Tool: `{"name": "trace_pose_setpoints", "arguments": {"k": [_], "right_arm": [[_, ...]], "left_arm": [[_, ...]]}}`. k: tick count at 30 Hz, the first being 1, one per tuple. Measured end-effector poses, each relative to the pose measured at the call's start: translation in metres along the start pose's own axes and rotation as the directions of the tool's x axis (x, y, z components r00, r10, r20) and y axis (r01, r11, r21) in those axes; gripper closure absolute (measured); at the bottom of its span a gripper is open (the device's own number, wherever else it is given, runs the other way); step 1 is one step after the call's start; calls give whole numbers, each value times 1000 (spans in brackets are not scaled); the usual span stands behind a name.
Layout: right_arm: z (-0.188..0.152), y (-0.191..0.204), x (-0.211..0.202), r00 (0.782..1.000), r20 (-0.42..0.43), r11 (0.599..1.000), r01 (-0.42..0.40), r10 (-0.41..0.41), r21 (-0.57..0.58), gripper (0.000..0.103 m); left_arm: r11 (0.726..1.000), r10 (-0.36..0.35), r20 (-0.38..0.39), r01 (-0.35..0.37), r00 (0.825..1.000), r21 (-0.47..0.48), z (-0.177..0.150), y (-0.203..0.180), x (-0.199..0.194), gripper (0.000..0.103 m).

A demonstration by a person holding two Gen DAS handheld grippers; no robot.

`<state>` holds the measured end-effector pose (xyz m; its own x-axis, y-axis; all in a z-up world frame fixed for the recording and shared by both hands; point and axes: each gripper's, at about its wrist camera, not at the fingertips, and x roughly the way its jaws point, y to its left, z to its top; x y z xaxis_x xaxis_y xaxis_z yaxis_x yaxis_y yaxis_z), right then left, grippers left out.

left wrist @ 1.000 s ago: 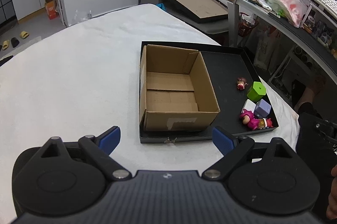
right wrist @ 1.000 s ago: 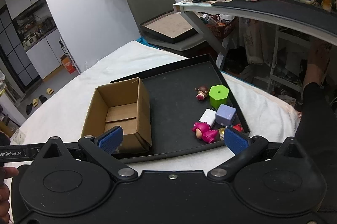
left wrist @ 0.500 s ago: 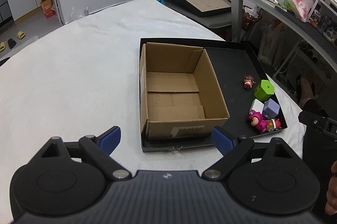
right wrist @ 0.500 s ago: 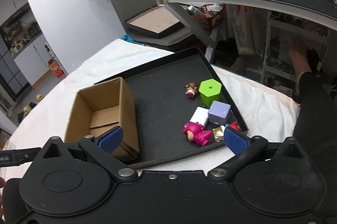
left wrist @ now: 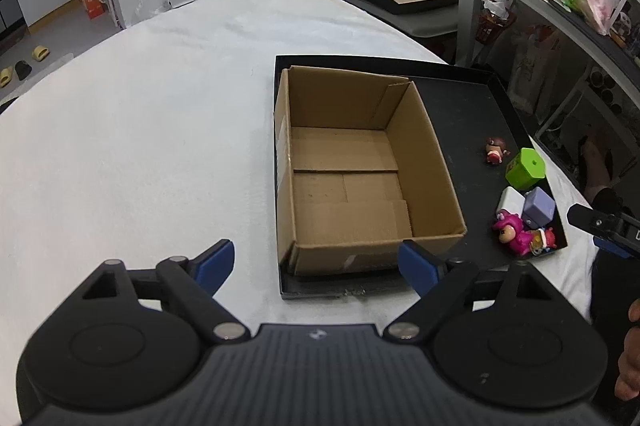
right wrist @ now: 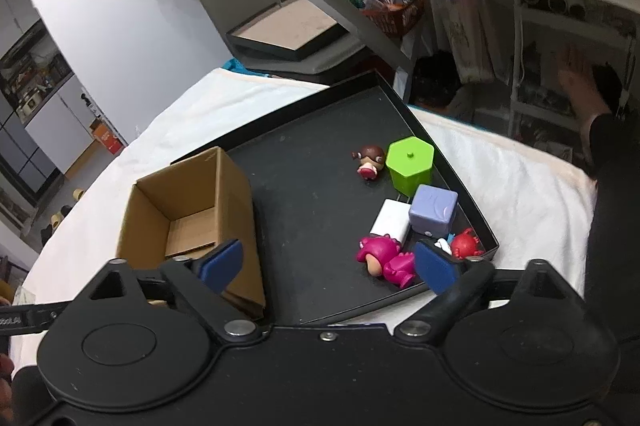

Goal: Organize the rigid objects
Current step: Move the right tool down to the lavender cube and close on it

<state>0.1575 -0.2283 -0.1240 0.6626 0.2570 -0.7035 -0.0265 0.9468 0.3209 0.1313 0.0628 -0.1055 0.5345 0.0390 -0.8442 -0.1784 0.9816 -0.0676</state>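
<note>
A black tray (left wrist: 460,86) is sitting on a white-covered table (left wrist: 140,146), holding one open cardboard box (left wrist: 360,170) at its left and a cluster of small toys at its right: one green hexagonal block (right wrist: 410,166), one lilac cube (right wrist: 433,209), one white block (right wrist: 391,220), one pink figure (right wrist: 386,258) and one small brown-haired doll (right wrist: 367,162). Compared with a second ago, both cameras are sitting closer and lower over the tray. Only the right wrist view is showing a red crab-like toy (right wrist: 464,244), possibly beside another tiny piece. The left gripper (left wrist: 316,262) and right gripper (right wrist: 328,262) are gaping wide, jaws just narrowing slightly, nothing between them.
</note>
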Motion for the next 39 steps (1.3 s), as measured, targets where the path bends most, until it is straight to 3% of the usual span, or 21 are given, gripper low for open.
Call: {"name": "trace_pose_setpoints", "arguments": {"k": [6, 13, 18, 22, 32, 39], "right_arm": [[5, -13, 24, 1000, -22, 998, 11, -10, 55, 21], [8, -38, 48, 1000, 26, 990, 8, -12, 142, 31], [8, -50, 62, 992, 51, 983, 104, -113, 153, 32], [8, -59, 71, 986, 70, 973, 135, -150, 188, 36], [12, -54, 102, 972, 36, 965, 226, -233, 135, 37], [11, -49, 121, 955, 7, 953, 296, -297, 65, 40]], "left_arm": [[1000, 18, -14, -18, 1000, 20, 12, -1, 13, 28], [999, 34, -60, -33, 998, 30, 22, 2, 32, 38], [1000, 28, -82, -27, 996, 9, 29, 5, 47, 42], [999, 40, -104, -41, 994, -11, 33, 6, 64, 42], [997, 76, -152, -79, 986, -12, 45, 9, 95, 43], [997, 63, -182, -68, 981, -25, 49, 11, 109, 57]]}}
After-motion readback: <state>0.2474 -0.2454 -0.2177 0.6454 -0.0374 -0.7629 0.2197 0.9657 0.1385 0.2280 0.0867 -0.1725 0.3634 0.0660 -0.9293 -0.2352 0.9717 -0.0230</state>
